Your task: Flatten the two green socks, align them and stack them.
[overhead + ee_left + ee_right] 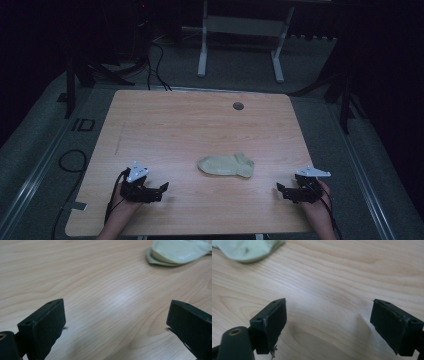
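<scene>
High view: left gripper [161, 189] and right gripper [281, 189], both wide open and empty, flank a pale ankle sock [226, 165]; a shallow pinch may slip off the limp fabric.

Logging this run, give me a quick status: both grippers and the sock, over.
Left gripper open, holding nothing. Right gripper open, holding nothing. Pale sock flat on the table between them, untouched. Nothing in the way.

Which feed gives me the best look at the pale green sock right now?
The high view: the whole pale green fabric sock lies flat on the wooden table between both grippers. The left gripper view catches one end at its top right; the right gripper view catches an end at its top left.
</scene>
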Demonstrator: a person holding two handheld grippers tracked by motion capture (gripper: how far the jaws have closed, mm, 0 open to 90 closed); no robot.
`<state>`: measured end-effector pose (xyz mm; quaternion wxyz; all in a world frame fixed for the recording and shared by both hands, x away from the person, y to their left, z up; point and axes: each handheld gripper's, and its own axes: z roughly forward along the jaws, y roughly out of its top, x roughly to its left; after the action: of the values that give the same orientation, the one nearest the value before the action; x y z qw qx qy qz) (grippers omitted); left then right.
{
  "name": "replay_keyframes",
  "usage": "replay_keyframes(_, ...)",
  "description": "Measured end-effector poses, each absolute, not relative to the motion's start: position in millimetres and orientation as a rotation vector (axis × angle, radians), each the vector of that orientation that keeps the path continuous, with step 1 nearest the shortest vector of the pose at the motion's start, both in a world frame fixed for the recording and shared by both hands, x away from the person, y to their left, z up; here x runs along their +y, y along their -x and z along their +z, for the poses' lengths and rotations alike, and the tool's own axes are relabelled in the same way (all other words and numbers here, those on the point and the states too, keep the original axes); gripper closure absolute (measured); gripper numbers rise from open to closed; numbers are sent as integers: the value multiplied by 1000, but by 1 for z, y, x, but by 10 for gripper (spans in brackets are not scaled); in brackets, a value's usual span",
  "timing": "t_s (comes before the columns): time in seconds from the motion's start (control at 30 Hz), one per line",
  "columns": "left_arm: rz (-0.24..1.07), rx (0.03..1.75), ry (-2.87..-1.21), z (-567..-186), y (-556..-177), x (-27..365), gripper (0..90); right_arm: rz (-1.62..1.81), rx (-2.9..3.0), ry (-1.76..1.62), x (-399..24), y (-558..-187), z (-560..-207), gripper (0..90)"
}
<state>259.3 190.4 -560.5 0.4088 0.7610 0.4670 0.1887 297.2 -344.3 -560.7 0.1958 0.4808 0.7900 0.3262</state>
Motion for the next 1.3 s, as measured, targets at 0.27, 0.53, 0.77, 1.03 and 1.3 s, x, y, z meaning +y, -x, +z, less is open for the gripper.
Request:
replay_keyframes(0.27, 488, 1240, -1893, -562, -246, 218, 23, 950, 2163, -1386, -357, -290, -561, 137)
replay_keyframes(0.53, 491, 1285, -1864, -566, -233, 239, 23, 947, 2139, -1410, -363, -288, -563, 137)
replay_keyframes(0.77, 517, 1326, -1827, -567, -228, 255, 23, 962, 2095, -1449, -373, -285, -562, 137)
replay_keyframes(1.03, 541, 1383, -1752, -565, -222, 276, 23, 986, 2070, -1487, -382, -279, -563, 137)
replay_keyframes(1.3, 572, 1430, -1698, -566, -212, 294, 23, 992, 2026, -1527, -389, -275, -562, 137)
